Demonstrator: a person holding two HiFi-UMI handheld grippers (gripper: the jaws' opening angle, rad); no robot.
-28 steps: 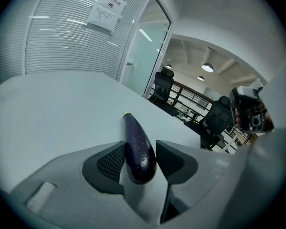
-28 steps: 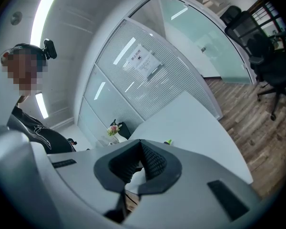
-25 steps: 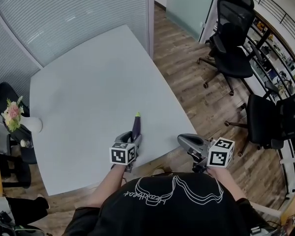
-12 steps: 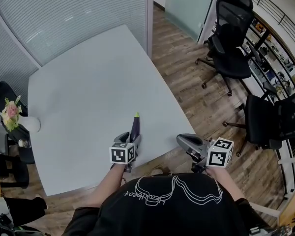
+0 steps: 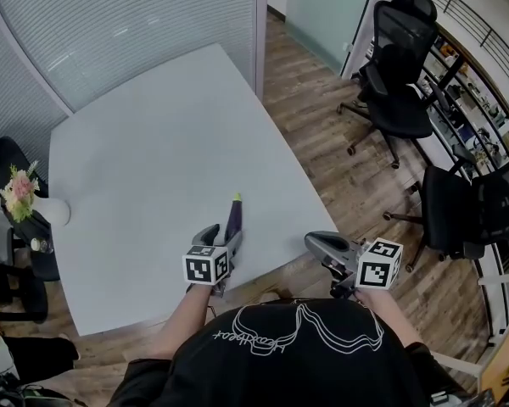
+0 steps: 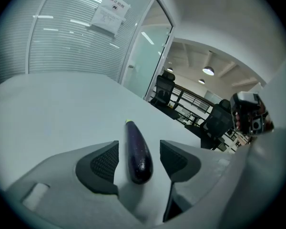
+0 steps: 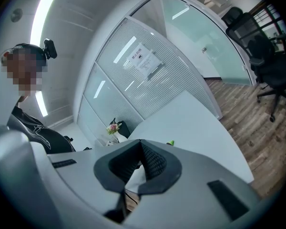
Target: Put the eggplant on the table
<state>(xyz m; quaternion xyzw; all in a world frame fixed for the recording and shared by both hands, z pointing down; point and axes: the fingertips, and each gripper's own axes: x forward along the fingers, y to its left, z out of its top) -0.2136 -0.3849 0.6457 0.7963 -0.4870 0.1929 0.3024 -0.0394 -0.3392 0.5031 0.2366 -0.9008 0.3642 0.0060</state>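
Eggplant lies on the table between the left gripper's fingers, just opened wide off it; right gripper's fingers closed.

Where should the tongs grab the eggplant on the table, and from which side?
Across the thick body of the eggplant, coming from its blunt near end. It lies on the table, pointing away and tapering toward the green tip, so the wide part likely gives the surest hold. The left tongs, jaws just opened, straddle that end without pressing.
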